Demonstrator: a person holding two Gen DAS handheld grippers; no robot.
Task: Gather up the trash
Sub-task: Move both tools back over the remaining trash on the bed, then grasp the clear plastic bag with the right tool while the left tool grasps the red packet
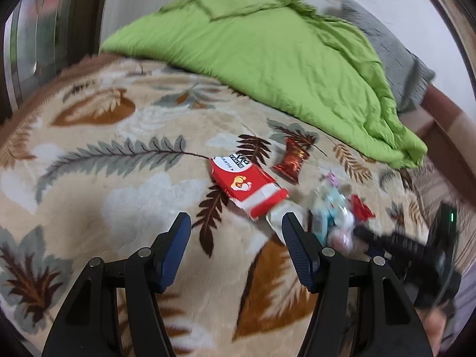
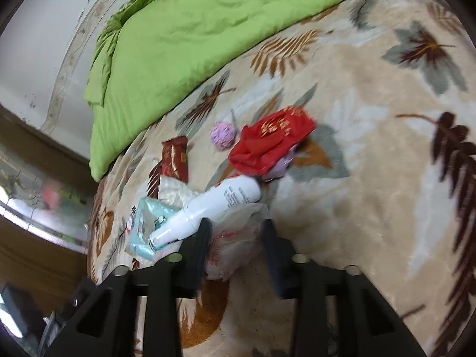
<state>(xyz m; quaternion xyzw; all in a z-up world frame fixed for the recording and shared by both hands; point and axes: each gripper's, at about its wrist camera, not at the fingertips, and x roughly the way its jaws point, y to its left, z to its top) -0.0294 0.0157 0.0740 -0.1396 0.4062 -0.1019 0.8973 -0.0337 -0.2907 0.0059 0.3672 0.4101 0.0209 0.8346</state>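
Trash lies on a leaf-patterned blanket. In the left wrist view my left gripper is open with only blanket between its fingers. Just ahead of it lie a red-and-white box and a brown-red snack wrapper. To the right, a light blue packet and a red wrapper blur beside the right gripper. In the right wrist view my right gripper has a crumpled clear plastic bag filling its gap. A white bottle, blue packet, brown wrapper, purple ball and red bag lie ahead.
A green duvet is heaped across the far side of the bed, also the green duvet in the right wrist view. A pale wall and a window frame stand behind. A person's hand holds the right gripper at the lower right.
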